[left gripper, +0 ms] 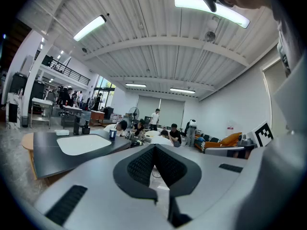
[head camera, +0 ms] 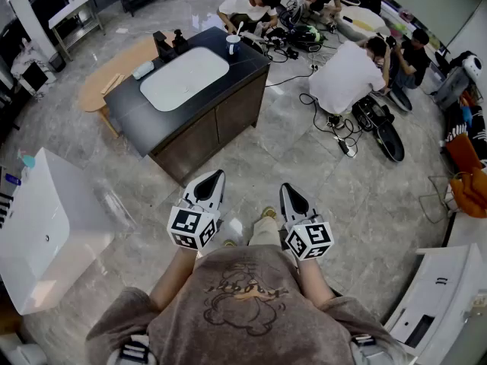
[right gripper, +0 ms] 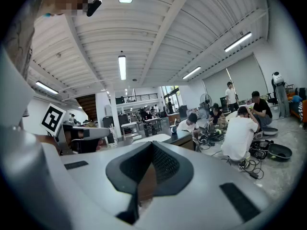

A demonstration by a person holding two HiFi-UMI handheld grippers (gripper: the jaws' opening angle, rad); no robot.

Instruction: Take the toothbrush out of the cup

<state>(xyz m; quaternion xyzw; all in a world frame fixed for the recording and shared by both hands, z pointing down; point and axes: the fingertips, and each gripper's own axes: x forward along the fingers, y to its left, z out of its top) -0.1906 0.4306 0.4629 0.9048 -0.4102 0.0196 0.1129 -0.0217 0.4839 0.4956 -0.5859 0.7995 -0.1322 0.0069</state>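
Observation:
A white-and-blue cup (head camera: 233, 44) stands on the far right corner of a dark vanity counter (head camera: 251, 61), with a toothbrush (head camera: 239, 29) sticking out of it. The cup (left gripper: 112, 134) looks small and distant in the left gripper view, and the cup (right gripper: 174, 128) is just as far off in the right gripper view. Both grippers are held close to my chest, well short of the vanity. My left gripper (head camera: 218, 175) (left gripper: 154, 146) is shut and holds nothing. My right gripper (head camera: 286, 188) (right gripper: 152, 143) also has its tips together with nothing between them.
A white basin (head camera: 185, 78) is set into the counter, with dark bottles (head camera: 165, 46) behind it. Several people (head camera: 346, 73) sit among cables on the floor to the right. A white tub (head camera: 38, 226) stands at left, a white unit (head camera: 434, 299) at lower right.

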